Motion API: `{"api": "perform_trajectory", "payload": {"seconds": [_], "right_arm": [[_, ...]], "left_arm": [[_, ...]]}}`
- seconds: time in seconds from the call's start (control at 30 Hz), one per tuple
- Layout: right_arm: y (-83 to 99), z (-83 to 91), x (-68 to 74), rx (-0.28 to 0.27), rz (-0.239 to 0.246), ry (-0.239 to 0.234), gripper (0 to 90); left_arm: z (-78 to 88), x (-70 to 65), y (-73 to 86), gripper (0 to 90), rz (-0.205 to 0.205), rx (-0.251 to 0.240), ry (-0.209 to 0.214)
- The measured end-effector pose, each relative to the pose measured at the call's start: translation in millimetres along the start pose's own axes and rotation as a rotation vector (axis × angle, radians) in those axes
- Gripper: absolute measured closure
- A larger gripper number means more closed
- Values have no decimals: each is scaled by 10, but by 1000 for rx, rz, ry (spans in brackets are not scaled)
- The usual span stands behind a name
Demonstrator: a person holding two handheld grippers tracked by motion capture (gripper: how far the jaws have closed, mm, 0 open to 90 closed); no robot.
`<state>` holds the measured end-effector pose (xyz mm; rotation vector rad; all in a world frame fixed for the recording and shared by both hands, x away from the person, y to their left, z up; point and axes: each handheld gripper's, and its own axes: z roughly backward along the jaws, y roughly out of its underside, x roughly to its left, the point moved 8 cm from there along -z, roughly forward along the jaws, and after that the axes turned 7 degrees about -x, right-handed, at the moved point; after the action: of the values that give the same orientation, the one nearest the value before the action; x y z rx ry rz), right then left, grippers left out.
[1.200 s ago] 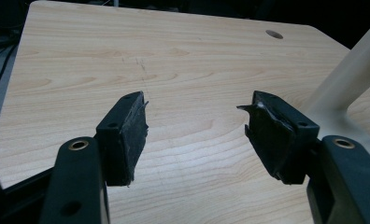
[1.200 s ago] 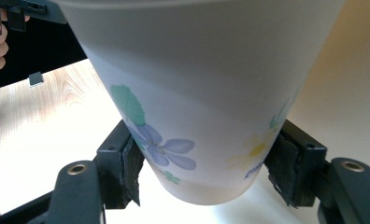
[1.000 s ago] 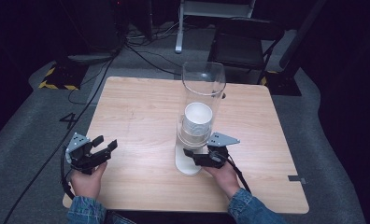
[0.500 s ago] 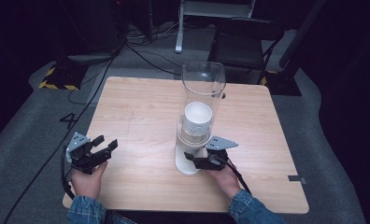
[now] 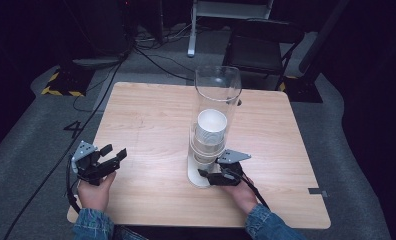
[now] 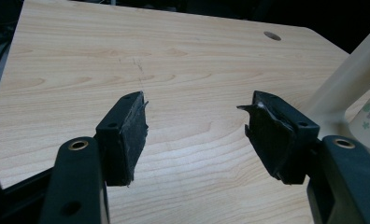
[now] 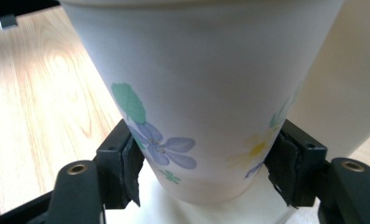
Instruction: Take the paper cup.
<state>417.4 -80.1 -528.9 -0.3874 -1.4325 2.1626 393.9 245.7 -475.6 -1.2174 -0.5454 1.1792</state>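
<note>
the right hand-held gripper (image 5: 209, 176) is clamped on the lowest paper cup (image 7: 206, 107) at the foot of the cup dispenser (image 5: 217, 95), a tall clear tube on a white base standing near the middle of the bench (image 5: 151, 120). in the right gripper view both pads press the cup's flowered wall low down, one on each side, just above the white base. gripping near the narrow bottom probably gives a firm hold on the tapered cup without crushing it, and leaves room to draw it down and out from under the stack. more white cups (image 5: 211, 125) sit nested inside the tube above it, so the held cup is at the dispenser's outlet, not yet free of it.

the left hand-held gripper (image 5: 114, 153) rests at the bench's near left edge, well apart from the dispenser, its jaws spread with nothing between them; in the left gripper view bare wood lies between them. it seems parked out of the way, ready to take the cup or steady the tube if the stack drags.
</note>
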Motion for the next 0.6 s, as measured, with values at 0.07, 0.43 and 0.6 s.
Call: {"api": "perform_trajectory", "payload": {"seconds": [0.07, 0.43, 0.6], "right_arm": [[25, -4, 3, 15, -14, 0, 345], [154, -28, -4, 82, -34, 6, 345], [166, -10, -9, 89, -54, 12, 345]], "left_arm": [[-5, -3, -1, 376, 3, 0, 2], [-44, -1, -10, 376, 11, -3, 9], [-76, -6, -11, 377, 17, -2, 12]]}}
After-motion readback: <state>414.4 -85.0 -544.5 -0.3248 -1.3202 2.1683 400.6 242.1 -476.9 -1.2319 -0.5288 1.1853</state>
